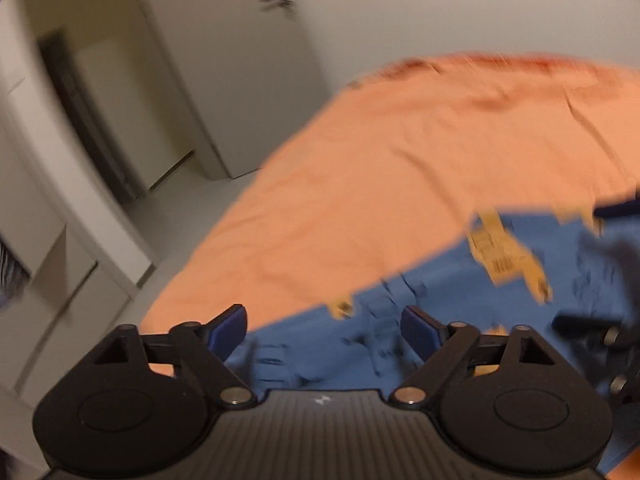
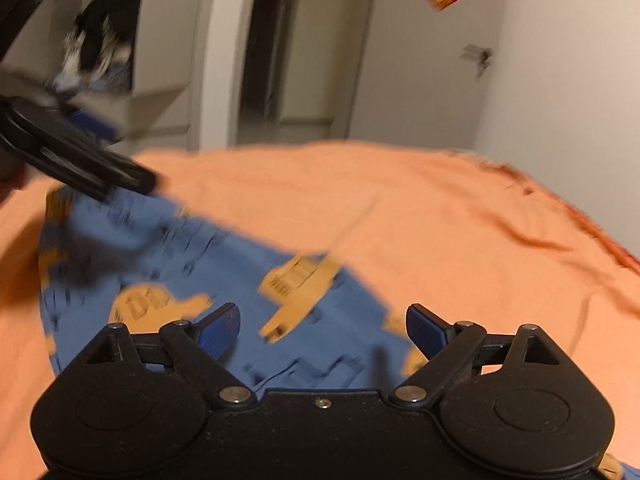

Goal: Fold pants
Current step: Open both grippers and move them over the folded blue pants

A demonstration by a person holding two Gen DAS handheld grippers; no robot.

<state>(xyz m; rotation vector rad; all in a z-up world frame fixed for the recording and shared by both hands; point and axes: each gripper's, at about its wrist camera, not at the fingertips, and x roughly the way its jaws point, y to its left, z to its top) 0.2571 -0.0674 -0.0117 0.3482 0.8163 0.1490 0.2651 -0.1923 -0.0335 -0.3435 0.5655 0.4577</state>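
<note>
**Inspector:** Across the lower centre of both wrist views lie the pants (image 2: 224, 264), blue with yellow vehicle prints, spread on the orange bed cover (image 2: 460, 216). The left hand-held gripper (image 1: 324, 330) stands wide apart, holding nothing; the right hand-held gripper (image 2: 322, 328) likewise.

**Clerk:** Risks?

**Inspector:** In my judgement, a grasp taken now could pinch the orange cover along with the cloth — both are soft and lie flat together. Uneven grips would skew the fold.

**Clerk:** Anything unclear?

**Inspector:** Motion blur smears every edge. Waistband and leg ends cannot be told apart; the garment runs out of the frame at bottom right. At upper left of the right view, the left gripper's fingers are partly cut off.
</note>
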